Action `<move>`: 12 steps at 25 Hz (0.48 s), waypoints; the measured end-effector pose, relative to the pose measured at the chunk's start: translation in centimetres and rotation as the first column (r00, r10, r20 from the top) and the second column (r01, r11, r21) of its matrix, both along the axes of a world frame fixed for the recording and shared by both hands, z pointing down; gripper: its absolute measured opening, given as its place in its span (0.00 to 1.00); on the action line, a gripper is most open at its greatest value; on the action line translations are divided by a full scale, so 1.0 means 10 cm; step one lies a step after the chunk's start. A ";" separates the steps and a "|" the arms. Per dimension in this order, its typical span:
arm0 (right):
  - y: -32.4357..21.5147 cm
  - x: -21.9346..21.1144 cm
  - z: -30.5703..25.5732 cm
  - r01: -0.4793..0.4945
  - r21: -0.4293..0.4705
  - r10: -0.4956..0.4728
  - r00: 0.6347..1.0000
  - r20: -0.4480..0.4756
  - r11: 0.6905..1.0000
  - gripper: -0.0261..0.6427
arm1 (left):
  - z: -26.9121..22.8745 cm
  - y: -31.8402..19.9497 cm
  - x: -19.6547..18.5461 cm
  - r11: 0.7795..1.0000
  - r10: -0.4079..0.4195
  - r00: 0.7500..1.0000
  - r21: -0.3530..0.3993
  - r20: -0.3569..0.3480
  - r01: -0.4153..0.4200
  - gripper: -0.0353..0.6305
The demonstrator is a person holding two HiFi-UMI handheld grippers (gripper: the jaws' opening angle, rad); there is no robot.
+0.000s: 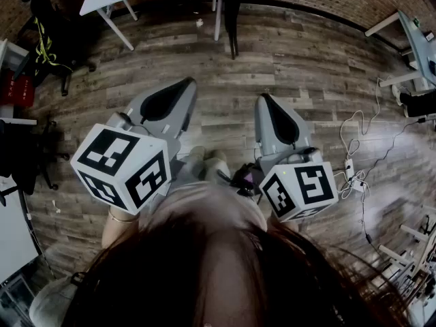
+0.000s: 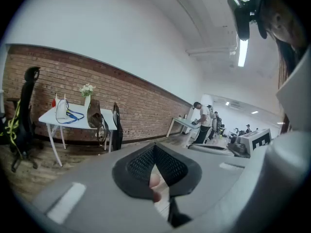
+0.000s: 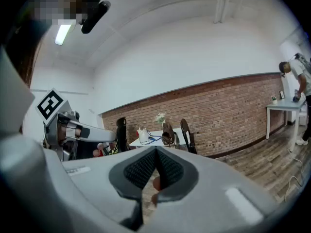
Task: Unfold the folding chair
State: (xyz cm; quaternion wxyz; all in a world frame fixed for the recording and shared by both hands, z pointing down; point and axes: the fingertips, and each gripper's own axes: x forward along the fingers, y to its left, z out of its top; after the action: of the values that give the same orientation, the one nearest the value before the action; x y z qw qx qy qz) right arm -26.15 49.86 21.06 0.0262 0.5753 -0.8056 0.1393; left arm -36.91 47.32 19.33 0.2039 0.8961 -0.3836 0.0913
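- The folding chair [image 2: 116, 128] stands folded flat and black against the right end of the white table [image 2: 51, 116] by the brick wall [image 2: 141, 98]. It is well apart from both claws, across open wood floor [image 1: 300, 60].
- In the head view the chair [image 1: 233, 16] shows as a dark upright slab at the top, ahead of and between the two claws.
- My judgement is that the step in hand is the approach; nothing is touched yet.
- To do it well, I would walk right up before reaching, so that neither arm stretches.
- Both claws would need to open wide on the way in, since closed tips can only push the chair.
- One claw on the top of the back and the other on the front edge of the seat should let the frame swing apart.
- The brown bag [image 2: 94, 114] hangs just beside the chair, so I would draw the chair clear of the table first.
- The chair only leans, so a nudge could slide it down; a firm hold should come before any pull.
- The left gripper [image 2: 155, 149] is fully closed, its dark pads meeting at the tip with nothing clamped between them. It points forward and slightly down.
- The right gripper [image 3: 155, 152] is likewise pressed together and empty. It aims toward the same table, and touches nothing.
- From above, the left gripper [image 1: 188, 83] and right gripper [image 1: 263, 98] are held side by side over bare floor.
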 end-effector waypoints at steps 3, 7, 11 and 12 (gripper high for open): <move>-0.03 0.04 0.01 0.002 -0.005 -0.002 1.000 0.002 1.000 0.03 | -0.04 -0.01 0.07 0.999 0.009 0.999 -0.032 -0.041 -0.010 0.05; -0.09 0.09 0.01 0.011 -0.004 -0.011 1.000 0.007 1.000 0.03 | -0.06 -0.07 0.18 0.999 0.018 0.997 -0.034 -0.071 -0.021 0.05; -0.19 0.23 0.04 0.012 0.001 -0.012 1.000 -0.004 1.000 0.03 | 0.02 -0.18 0.34 1.000 0.011 0.998 -0.017 -0.054 -0.011 0.05; -0.21 0.27 0.05 0.009 0.004 -0.009 1.000 -0.010 1.000 0.03 | 0.02 -0.20 0.39 1.000 0.007 0.998 -0.018 -0.054 -0.008 0.05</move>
State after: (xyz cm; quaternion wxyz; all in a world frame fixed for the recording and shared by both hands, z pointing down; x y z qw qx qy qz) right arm -23.44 47.74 21.51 0.0299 0.5723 -0.8084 0.1347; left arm -33.02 45.27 19.54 0.2221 0.8977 -0.3738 0.0711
